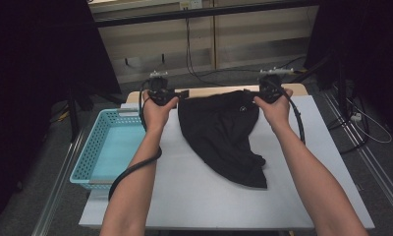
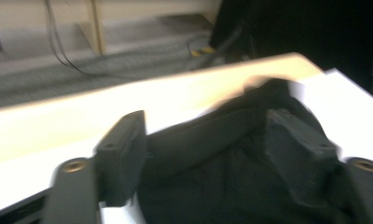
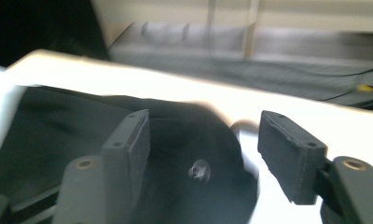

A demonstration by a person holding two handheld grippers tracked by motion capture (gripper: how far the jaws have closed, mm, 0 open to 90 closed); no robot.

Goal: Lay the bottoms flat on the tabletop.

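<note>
We see the garment (image 1: 219, 132) lying on the table (image 1: 194, 196), toward its far middle. The basket (image 1: 94, 162) sits at the table's left edge. Our left gripper (image 1: 177, 95) is over the garment's far left corner, our right gripper (image 1: 248, 93) over its far right corner.

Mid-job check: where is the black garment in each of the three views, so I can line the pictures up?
High view: the black garment lies mid-table, far edge between both grippers, tapering toward the near right.
Left gripper view: it fills the lower right, between and beyond the open jaws.
Right gripper view: it spreads across the lower left, passing between the open jaws.
Shared landmark: the table's pale far edge.
</note>
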